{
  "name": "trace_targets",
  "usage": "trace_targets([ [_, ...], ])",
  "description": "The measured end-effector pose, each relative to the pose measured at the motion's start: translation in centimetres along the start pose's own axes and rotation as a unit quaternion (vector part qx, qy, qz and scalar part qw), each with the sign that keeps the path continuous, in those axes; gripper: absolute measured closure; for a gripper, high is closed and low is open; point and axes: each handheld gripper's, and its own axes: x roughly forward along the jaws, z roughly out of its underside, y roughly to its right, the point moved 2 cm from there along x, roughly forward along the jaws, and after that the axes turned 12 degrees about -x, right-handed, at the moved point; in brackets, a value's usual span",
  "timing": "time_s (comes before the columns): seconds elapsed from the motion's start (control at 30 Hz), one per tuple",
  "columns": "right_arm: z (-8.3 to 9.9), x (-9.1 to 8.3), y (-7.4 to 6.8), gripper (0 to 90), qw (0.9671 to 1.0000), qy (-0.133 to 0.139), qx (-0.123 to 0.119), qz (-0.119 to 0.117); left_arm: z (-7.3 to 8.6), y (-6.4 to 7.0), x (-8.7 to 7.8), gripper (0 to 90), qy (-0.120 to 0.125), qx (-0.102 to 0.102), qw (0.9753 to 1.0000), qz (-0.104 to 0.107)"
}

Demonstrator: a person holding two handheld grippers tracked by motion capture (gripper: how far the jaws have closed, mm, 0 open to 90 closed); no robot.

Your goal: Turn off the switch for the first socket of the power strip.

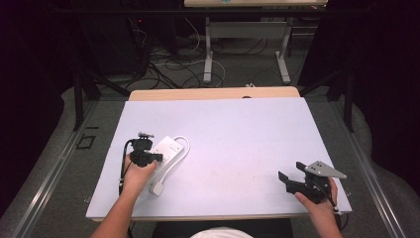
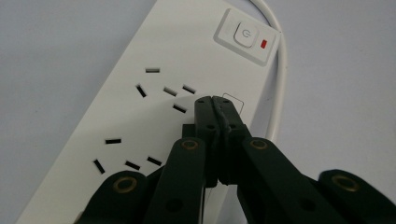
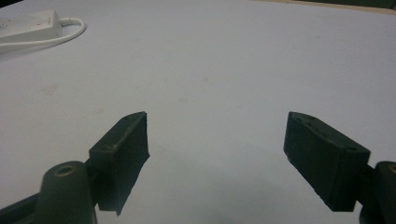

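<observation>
Left gripper [image 2: 214, 99] over power strip [image 2: 154, 93], jaws pressed together.
Right gripper [image 3: 217, 154] low above worktop [image 1: 237, 139], jaws spread.

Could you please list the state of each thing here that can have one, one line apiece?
Power strip: lying flat on the table, sockets empty.
Power switch: on or off cannot be told.
Cord: looped beside the strip, plug unplugged on the table.
Left hand-held gripper: shut, over the strip.
Right hand-held gripper: open, holding nothing.
</observation>
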Motion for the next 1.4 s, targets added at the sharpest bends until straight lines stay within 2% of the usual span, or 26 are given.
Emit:
trace_targets([
  [0.23,0.00,-0.01,0.02,21.3,1.0000,-0.001,-0.001,0.000,0.00,0.09,-0.05,90.0,-0.003,0.006,1.0000,-0.004],
  [0.5,-0.01,0.02,0.01,21.3,1.0000,0.000,-0.001,0.000,0.10,0.10,0.03,90.0,0.005,0.005,1.0000,-0.004],
  [0.57,-0.01,0.04,-0.01,21.3,1.0000,0.002,0.000,0.000,0.09,0.03,-0.06,90.0,-0.002,0.008,1.0000,-0.001],
  [0.6,-0.02,0.05,-0.01,21.3,1.0000,0.003,-0.001,-0.001,0.13,0.07,0.03,90.0,0.005,0.006,1.0000,-0.003],
  [0.7,-0.02,0.05,-0.02,21.3,1.0000,0.003,-0.001,-0.001,0.15,0.04,0.04,90.0,0.004,0.008,0.9999,-0.005],
  [0.8,-0.01,0.00,0.00,21.3,1.0000,0.000,0.000,0.000,0.19,0.00,0.02,90.0,-0.011,0.013,0.9998,-0.007],
  [0.83,-0.01,-0.02,0.03,21.3,1.0000,-0.001,-0.001,-0.001,0.24,0.02,0.16,90.0,-0.001,0.011,0.9999,-0.008],
  [0.87,0.00,0.00,0.03,21.3,1.0000,0.000,0.000,-0.001,0.22,-0.05,0.07,90.0,-0.007,0.011,0.9999,-0.006],
  [0.9,0.00,0.01,0.04,21.3,1.0000,0.000,0.000,0.000,0.25,-0.08,0.16,90.0,0.000,0.008,1.0000,-0.006],
  [0.97,0.00,0.09,0.03,21.3,1.0000,0.002,0.002,0.000,0.26,-0.20,0.09,90.0,-0.004,0.007,1.0000,0.000],
  [1.3,0.09,0.37,0.19,21.2,0.9999,0.005,0.015,0.000,0.39,-0.08,0.18,90.0,0.008,-0.001,1.0000,-0.004],
  [1.4,0.05,0.22,0.14,21.2,1.0000,0.003,0.006,-0.003,0.47,-0.07,0.16,90.0,0.011,-0.001,0.9999,-0.003],
])
